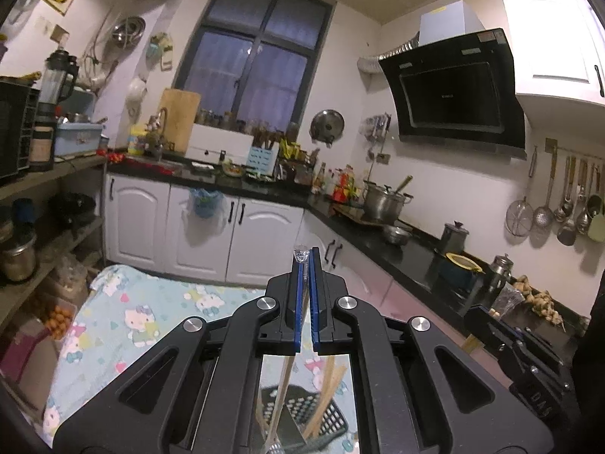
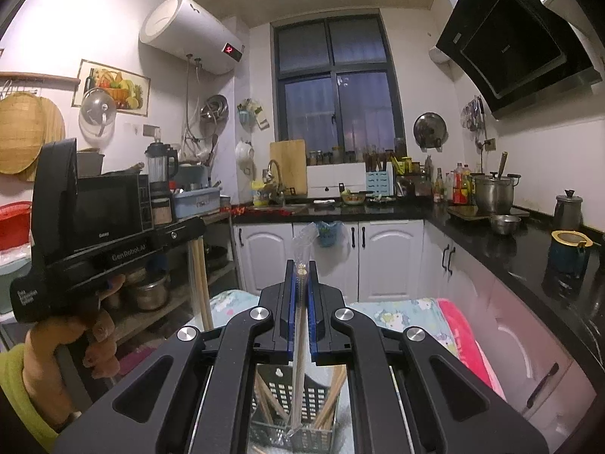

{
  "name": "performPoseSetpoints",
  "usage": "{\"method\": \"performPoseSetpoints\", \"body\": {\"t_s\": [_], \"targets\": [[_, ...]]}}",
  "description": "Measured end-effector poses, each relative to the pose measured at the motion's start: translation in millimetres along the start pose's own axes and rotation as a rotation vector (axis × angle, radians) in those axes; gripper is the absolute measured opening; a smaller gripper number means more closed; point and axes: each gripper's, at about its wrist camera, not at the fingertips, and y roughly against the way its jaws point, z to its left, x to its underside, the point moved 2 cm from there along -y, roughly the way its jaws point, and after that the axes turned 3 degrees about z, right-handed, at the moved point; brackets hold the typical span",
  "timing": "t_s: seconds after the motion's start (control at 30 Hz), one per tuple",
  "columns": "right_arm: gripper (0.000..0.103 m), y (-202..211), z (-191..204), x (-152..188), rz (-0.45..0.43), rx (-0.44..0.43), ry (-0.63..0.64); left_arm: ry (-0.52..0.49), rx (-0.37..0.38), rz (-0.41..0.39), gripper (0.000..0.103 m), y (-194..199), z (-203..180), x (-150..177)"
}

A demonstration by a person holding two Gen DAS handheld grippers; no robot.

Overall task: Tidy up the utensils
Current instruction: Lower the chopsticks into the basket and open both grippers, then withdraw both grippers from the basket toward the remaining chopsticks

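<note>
The left tongs (image 1: pixel 305 261) are nearly closed on a thin, clear piece with a small transparent knob on its end, probably a plastic utensil (image 1: pixel 301 255). It stands upward from the tips at 12 o'clock, and it seems to be held by this end so that the other end can go down first.

The right tongs (image 2: pixel 302 270) are also narrow and they pinch a long pale stick in a clear plastic sleeve (image 2: pixel 302 249), probably wrapped chopsticks. The sleeve passes between the blue pads (image 2: pixel 290 310) and comes out on both sides, at 12 o'clock and at 6 o'clock.

Under each of the tongs, at 6 o'clock, a black perforated basket (image 2: pixel 281 393) is visible, and several wooden chopsticks (image 2: pixel 332 397) lean inside it already. This basket is probably the place where the utensils are collected. It stands on the desk, which is covered by a light blue cartoon cloth (image 1: pixel 124 314).

The left hand (image 2: pixel 90 340) is seen at 9 o'clock in the right view.
</note>
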Motion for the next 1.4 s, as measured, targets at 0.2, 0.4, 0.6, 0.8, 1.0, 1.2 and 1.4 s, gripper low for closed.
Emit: {"method": "performPoseSetpoints", "body": {"t_s": [0.2,0.4,0.6,0.8,1.0,1.2,1.4], "targets": [[0.005,-20,-6,5,-0.005,-0.001,-0.011,-0.011,-0.029,-0.041,0.001,-8,12,10],[0.005,-44,-6,19,0.01,0.016,-0.001,0.013,-0.027,-0.031,0.001,-19,28,26],[0.005,-62,-8,38,0.026,0.027,-0.016,0.019,-0.022,-0.017,0.001,-25,38,42],[0.005,-74,-5,51,0.043,0.04,-0.009,0.04,-0.017,-0.004,0.001,-29,48,54],[0.006,-83,-5,63,0.073,0.046,-0.012,0.047,-0.009,0.013,0.001,-36,53,69],[0.036,-85,-5,75,0.125,0.065,-0.008,0.078,-0.008,0.05,0.034,-37,62,83],[0.038,-68,-11,80,0.132,0.086,-0.036,0.114,-0.023,0.061,0.049,-14,66,87]]}}
